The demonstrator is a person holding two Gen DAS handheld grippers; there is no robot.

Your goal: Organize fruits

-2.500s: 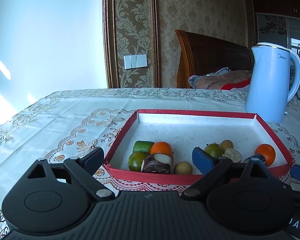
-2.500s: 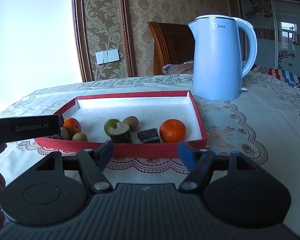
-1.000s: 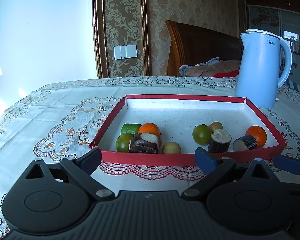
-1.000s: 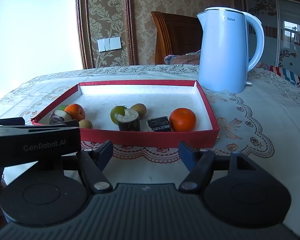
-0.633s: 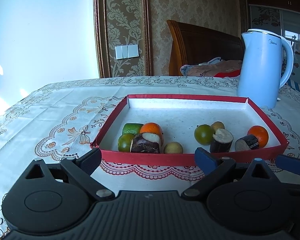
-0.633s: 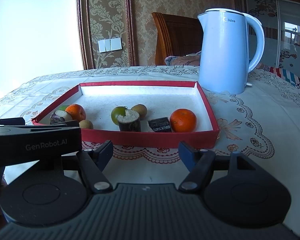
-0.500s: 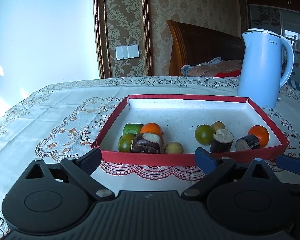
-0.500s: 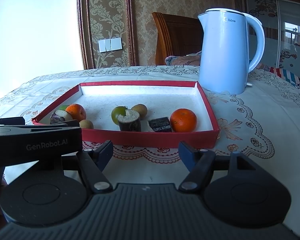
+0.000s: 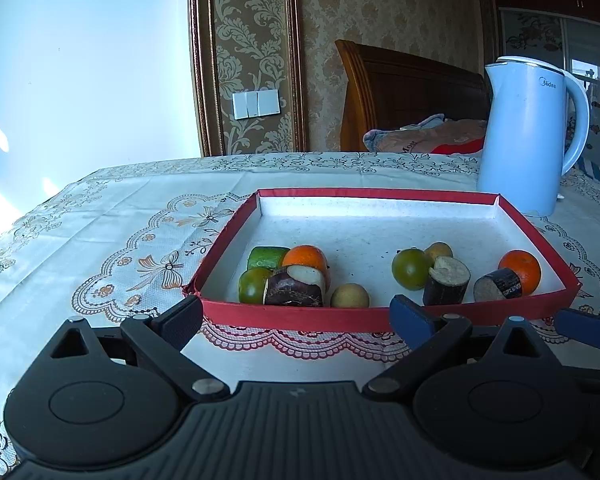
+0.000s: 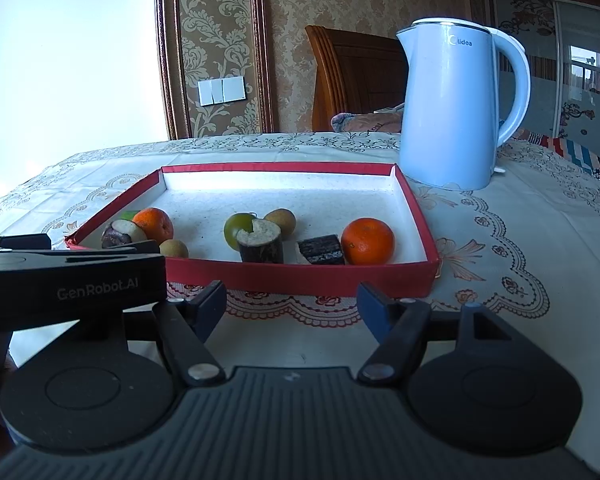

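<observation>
Left wrist view: both claws parked short of fruit tray

Left wrist cam shows the left claw (image 9: 296, 314) w/ jaws spread, nothing between them, hovering over the table (image 9: 100, 232) just in front of the red tray (image 9: 300, 317). Fruit sits in the tray's near half in two clusters. Left cluster: orange (image 9: 306, 258), green fruit (image 9: 254, 289), green block (image 9: 266, 257), purple cane piece (image 9: 294, 290), small tan fruit (image 9: 350, 296). Right cluster: green fruit, tan fruit, two cane pieces, 2nd orange (image 9: 521, 266) near the right wall.

Right wrist cam: right claw (image 10: 292, 306) also released, empty, near the tray's front wall but not touching. The left claw's body shows at the left edge. Blue kettle (image 10: 452, 108) stands upright on the table beyond the tray's far right corner.
</observation>
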